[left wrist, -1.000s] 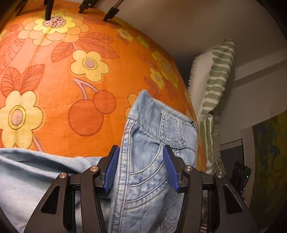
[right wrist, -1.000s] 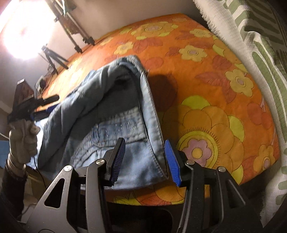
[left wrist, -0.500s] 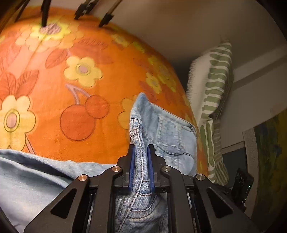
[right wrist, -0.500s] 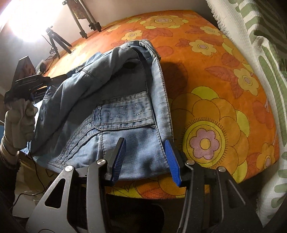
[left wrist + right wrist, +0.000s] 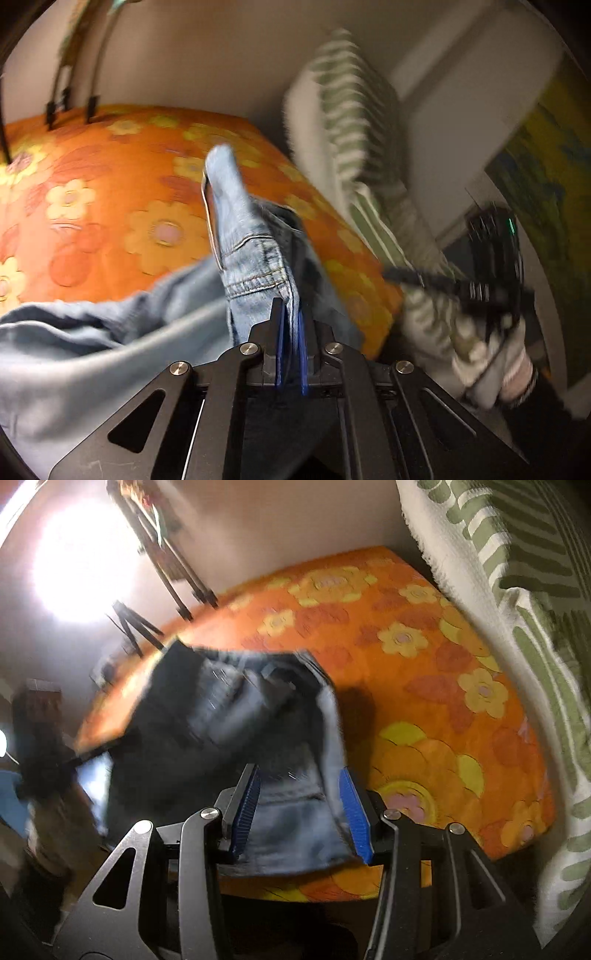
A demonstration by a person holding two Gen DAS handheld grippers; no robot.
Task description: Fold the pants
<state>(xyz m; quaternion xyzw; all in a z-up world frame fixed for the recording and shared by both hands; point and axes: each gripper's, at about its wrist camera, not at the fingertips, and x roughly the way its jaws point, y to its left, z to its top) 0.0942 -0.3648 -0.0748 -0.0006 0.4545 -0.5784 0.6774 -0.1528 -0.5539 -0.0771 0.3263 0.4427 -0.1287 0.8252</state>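
Left gripper (image 5: 290, 328) pinches jeans (image 5: 255, 254) waistband, lower centre; right gripper (image 5: 301, 805) spread astride other edge, not clamped. Fold starting; next: right clamp.

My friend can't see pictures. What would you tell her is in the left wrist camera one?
The left gripper has its jaws shut on a fold of light blue jeans, holding it above an orange flowered bedspread. A green-and-white striped pillow leans behind, and a gloved hand holds the other gripper at the right. The picture is blurry.
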